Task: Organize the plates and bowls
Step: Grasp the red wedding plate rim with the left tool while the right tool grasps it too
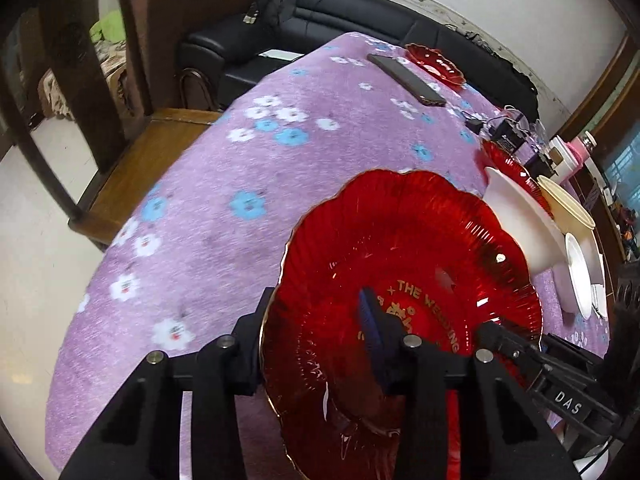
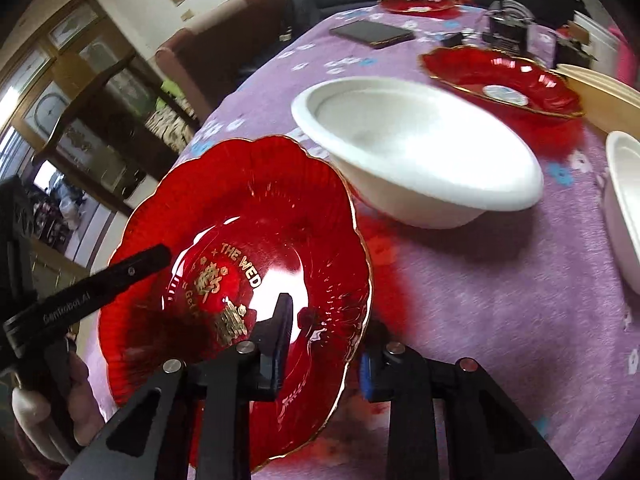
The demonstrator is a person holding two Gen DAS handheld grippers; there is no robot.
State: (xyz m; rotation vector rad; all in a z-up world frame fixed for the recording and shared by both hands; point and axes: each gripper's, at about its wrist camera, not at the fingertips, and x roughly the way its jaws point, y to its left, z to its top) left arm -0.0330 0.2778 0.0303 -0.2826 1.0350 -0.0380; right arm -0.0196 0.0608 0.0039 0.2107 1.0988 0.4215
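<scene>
- On the table (image 1: 248, 160), under a purple flowered cloth, a red glass plate (image 1: 408, 272) with gold lettering sits at the near edge, and both claws have hold of it.
- The left wrist view shows the left claw (image 1: 316, 344) closed on the plate's rim, one finger under it and one on top; the right claw (image 1: 516, 356) enters from the right edge.
- The right wrist view shows the right claw (image 2: 324, 344) pinching the opposite rim, and a hand (image 2: 60, 392) gripping the left claw's handle, which the other view lacks.
- A white bowl (image 2: 416, 148) lies just beyond the plate, its shadow on the cloth between.
- Counted: three red plates, the second (image 2: 504, 80) behind the bowl and the third (image 2: 418, 2) at the far end; two further pale bowls at the right edge.
- A dark phone (image 2: 372, 33) lies near the far plate; a black sofa (image 1: 340, 12) stands beyond the table.
</scene>
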